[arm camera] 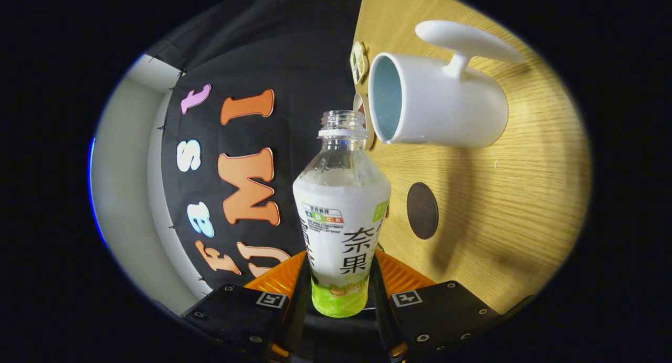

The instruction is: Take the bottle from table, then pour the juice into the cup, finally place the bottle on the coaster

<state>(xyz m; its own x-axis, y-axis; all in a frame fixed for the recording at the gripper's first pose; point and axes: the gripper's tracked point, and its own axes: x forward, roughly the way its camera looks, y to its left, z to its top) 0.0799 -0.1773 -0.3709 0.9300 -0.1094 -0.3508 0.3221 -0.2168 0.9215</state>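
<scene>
Already tipped well over, I see the pale wood-grain worktop [525,205] standing like a wall on my right, which tells me how far I have rolled. On it the white ceramic cup [446,108] with its broad handle sits with its mouth facing the bottle's neck. My jaws [338,294] are closed on the clear plastic juice bottle [341,216] with its white-and-green label, both fingers pressing its lower body, and its uncapped mouth lies just short of the cup's rim.

My worry is aim: the mouth seems beside the rim rather than over it, so juice could run onto the worktop if I tilt before closing in. The grip sits low, so the bottle might swivel as liquid shifts.

Nearer me lies the dark round coaster [422,210], well apart from the cup; a spill could wet it. Smaller round things beyond the cup I cannot identify.
</scene>
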